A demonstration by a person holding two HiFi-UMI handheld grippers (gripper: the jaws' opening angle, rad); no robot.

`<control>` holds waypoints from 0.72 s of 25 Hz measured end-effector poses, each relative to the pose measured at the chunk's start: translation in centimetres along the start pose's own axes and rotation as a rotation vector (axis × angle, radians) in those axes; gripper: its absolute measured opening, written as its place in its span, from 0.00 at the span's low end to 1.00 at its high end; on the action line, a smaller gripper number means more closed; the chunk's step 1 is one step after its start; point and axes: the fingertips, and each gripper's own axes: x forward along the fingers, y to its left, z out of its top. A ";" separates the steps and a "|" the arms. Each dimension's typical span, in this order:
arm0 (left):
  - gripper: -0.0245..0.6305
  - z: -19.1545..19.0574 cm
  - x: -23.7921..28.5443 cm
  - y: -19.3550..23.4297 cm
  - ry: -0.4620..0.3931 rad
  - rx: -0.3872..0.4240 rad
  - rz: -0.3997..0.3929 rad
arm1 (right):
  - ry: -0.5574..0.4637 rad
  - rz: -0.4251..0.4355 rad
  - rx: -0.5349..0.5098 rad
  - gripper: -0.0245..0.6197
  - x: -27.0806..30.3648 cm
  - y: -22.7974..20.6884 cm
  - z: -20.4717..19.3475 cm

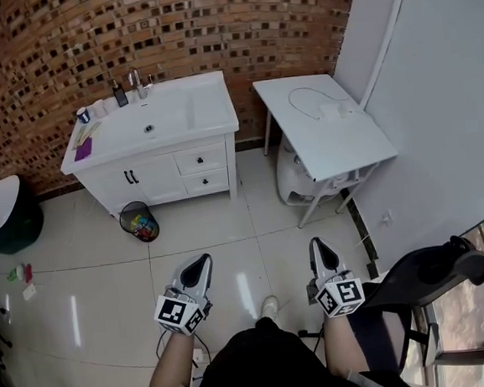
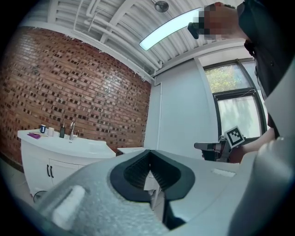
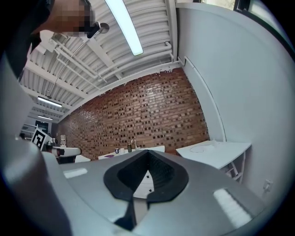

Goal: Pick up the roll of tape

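A white folding table [image 1: 348, 150] stands by the right wall, far ahead of me. On it lie a thin ring-shaped outline [image 1: 306, 102] and a small white object [image 1: 333, 110]; I cannot tell which, if either, is the roll of tape. My left gripper [image 1: 201, 264] and right gripper [image 1: 317, 247] hover side by side over the tiled floor, pointing level toward the brick wall. Both are shut with nothing between the jaws, as the left gripper view [image 2: 150, 177] and the right gripper view [image 3: 147, 177] also show. The table top [image 3: 216, 152] appears at the right of the right gripper view.
A white vanity [image 1: 186, 116] with sink, tap and small bottles stands against the brick wall. A wire bin [image 1: 139, 221] sits on the floor before it. A black chair [image 1: 426, 278] is close at my right. A white object [image 1: 293, 175] sits under the table.
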 end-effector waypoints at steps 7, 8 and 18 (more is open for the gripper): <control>0.04 1.3 10.2 -1.3 -0.022 0.015 -0.067 | -0.028 -0.093 0.008 0.05 1.8 -9.9 1.6; 0.04 1.5 11.7 -1.7 -0.025 0.018 -0.076 | -0.037 -0.102 0.008 0.05 2.0 -11.2 2.0; 0.04 1.6 22.7 -6.9 -0.016 0.018 -0.196 | -0.063 -0.155 0.013 0.05 1.7 -19.5 4.0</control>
